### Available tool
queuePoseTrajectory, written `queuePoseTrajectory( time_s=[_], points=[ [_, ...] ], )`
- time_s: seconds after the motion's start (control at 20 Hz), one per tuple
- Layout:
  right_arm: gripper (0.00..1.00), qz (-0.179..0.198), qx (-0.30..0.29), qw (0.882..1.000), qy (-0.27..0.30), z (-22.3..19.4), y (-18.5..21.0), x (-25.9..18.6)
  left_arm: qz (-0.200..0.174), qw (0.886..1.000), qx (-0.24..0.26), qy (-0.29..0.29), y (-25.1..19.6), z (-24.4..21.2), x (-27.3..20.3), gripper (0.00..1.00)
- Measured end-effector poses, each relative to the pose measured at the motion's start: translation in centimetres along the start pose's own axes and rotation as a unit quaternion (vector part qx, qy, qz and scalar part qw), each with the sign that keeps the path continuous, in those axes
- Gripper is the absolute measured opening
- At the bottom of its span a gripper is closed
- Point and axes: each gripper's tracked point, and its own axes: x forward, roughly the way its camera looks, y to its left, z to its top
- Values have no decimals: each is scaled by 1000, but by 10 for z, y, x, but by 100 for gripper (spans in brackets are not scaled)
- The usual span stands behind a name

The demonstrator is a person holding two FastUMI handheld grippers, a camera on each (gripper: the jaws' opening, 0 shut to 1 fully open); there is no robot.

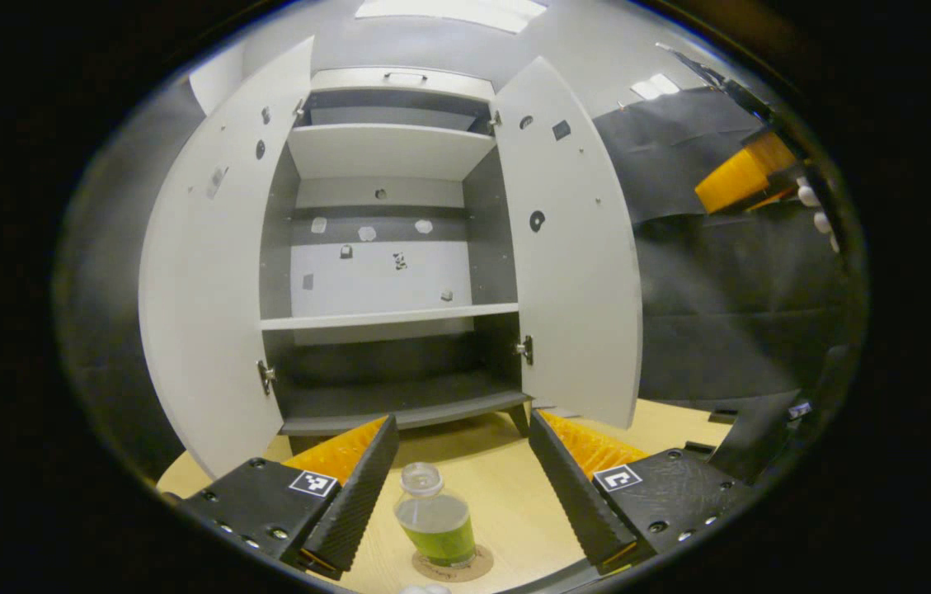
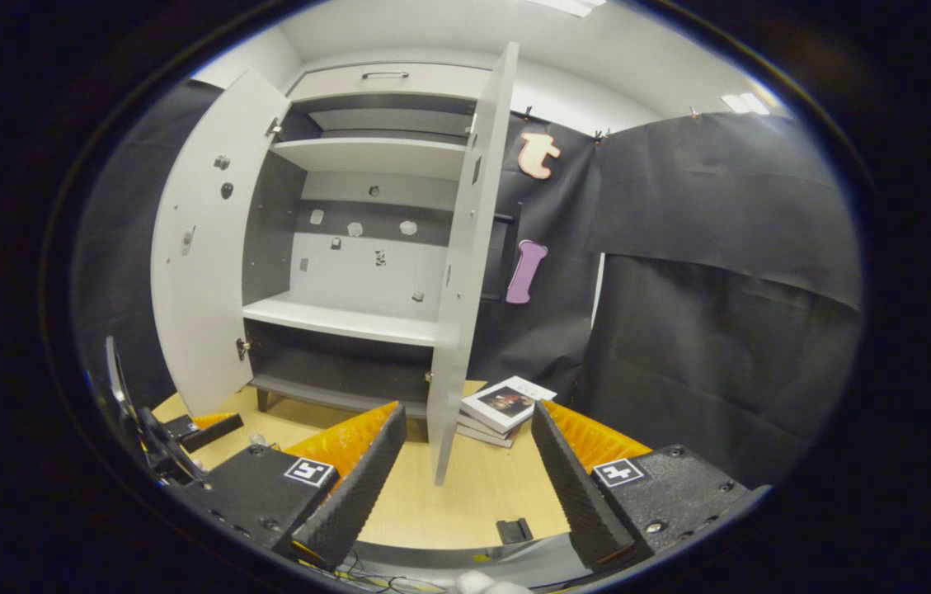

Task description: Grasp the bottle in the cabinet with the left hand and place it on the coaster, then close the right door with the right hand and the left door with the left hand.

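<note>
Standing upright on the coaster at the bottom centre of the left gripper view, the bottle sits between the spread, empty jaws of the left gripper. In the right gripper view, the right gripper is likewise open and empty, the right door edge-on, dead ahead at centre frame.
</note>
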Motion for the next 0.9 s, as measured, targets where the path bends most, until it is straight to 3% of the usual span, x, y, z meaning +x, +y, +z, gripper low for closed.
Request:
queuePoseTrajectory(
  time_s=[0.45,0.7,0.9],
  points=[
    [99,-17,42,998,-34,5,-13,-14,10,997,7,-73,0,150,-17,97],
    [99,-29,65,997,-44,6,-28,-12,42,998,-19,-53,27,176,-34,97],
    [99,-40,83,994,-52,14,-64,10,90,995,-17,-26,58,172,-45,98]
  ],
)
